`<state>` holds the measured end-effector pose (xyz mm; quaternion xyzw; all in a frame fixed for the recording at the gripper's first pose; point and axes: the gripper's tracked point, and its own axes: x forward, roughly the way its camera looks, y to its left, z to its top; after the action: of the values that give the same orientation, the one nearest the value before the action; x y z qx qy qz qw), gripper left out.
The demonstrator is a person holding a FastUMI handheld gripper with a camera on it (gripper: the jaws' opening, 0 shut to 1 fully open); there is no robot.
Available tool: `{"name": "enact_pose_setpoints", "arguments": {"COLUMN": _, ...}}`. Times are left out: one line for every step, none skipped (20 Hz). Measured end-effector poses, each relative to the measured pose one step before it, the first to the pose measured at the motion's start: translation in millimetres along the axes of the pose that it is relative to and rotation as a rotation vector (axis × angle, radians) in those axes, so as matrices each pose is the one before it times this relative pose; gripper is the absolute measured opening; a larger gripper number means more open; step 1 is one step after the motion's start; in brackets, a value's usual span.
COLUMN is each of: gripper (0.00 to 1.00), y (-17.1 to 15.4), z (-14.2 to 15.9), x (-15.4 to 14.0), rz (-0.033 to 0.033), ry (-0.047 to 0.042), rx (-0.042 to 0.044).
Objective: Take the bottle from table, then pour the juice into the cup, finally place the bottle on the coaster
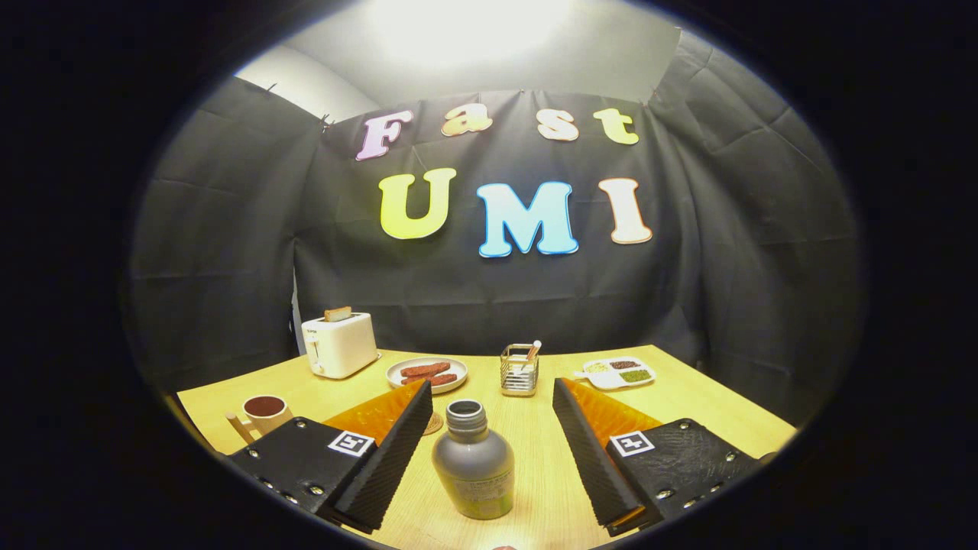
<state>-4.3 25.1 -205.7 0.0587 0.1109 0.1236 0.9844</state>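
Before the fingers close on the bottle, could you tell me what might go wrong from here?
The bottle stands upright and uncapped between the open fingers of the gripper, touching neither. An uneven close could tip it and spill juice.

The cup sits well off to the left, so the carry with an open neck risks sloshing.

The coaster peeks out from behind the left finger, partly hidden, so placing the bottle there may be misjudged.
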Motion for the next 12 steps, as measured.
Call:
{"name": "enact_pose_setpoints", "arguments": {"gripper": 0.97, "y": 1.84, "z": -7.45, "x": 2.22, "rz": 0.01367, "ry": 0.01246, "rx": 0.01351}}
{"name": "enact_pose_setpoints", "arguments": {"gripper": 0.97, "y": 0.25, "z": -7.18, "x": 1.48, "rz": 0.00498, "ry": 0.01461, "rx": 0.00967}}
{"name": "enact_pose_setpoints", "arguments": {"gripper": 0.97, "y": 0.65, "z": -6.04, "x": 1.27, "rz": 0.00570, "ry": 0.01062, "rx": 0.00327}}
{"name": "enact_pose_setpoints", "arguments": {"gripper": 0.97, "y": 1.05, "z": -6.23, "x": 1.34, "rz": 0.00332, "ry": 0.01160, "rx": -0.00364}}
{"name": "enact_pose_setpoints", "arguments": {"gripper": 0.97, "y": 1.46, "z": -6.17, "x": 0.72, "rz": 0.00346, "ry": 0.01259, "rx": -0.00617}}
{"name": "enact_pose_setpoints", "arguments": {"gripper": 0.97, "y": 0.99, "z": -8.51, "x": 1.34, "rz": 0.00339, "ry": 0.01836, "rx": -0.00997}}
{"name": "enact_pose_setpoints", "arguments": {"gripper": 0.97, "y": 0.20, "z": -6.12, "x": 1.63, "rz": 0.00185, "ry": 0.01383, "rx": -0.00752}}
{"name": "enact_pose_setpoints", "arguments": {"gripper": 0.97, "y": -0.73, "z": -6.09, "x": 0.71, "rz": -0.00023, "ry": 0.01299, "rx": -0.00438}}
{"name": "enact_pose_setpoints", "arguments": {"gripper": 0.97, "y": -0.23, "z": -5.01, "x": 1.31, "rz": 0.00302, "ry": 0.01222, "rx": 0.00105}}
{"name": "enact_pose_setpoints", "arguments": {"gripper": 0.97, "y": 0.61, "z": -7.41, "x": 2.11, "rz": 0.00301, "ry": 0.01423, "rx": 0.00458}}
{"name": "enact_pose_setpoints", "arguments": {"gripper": 0.97, "y": 1.30, "z": -6.43, "x": 2.17, "rz": 0.00260, "ry": 0.01556, "rx": 0.00229}}
{"name": "enact_pose_setpoints", "arguments": {"gripper": 0.97, "y": 1.21, "z": -5.52, "x": 2.44, "rz": 0.00351, "ry": 0.01354, "rx": -0.00335}}
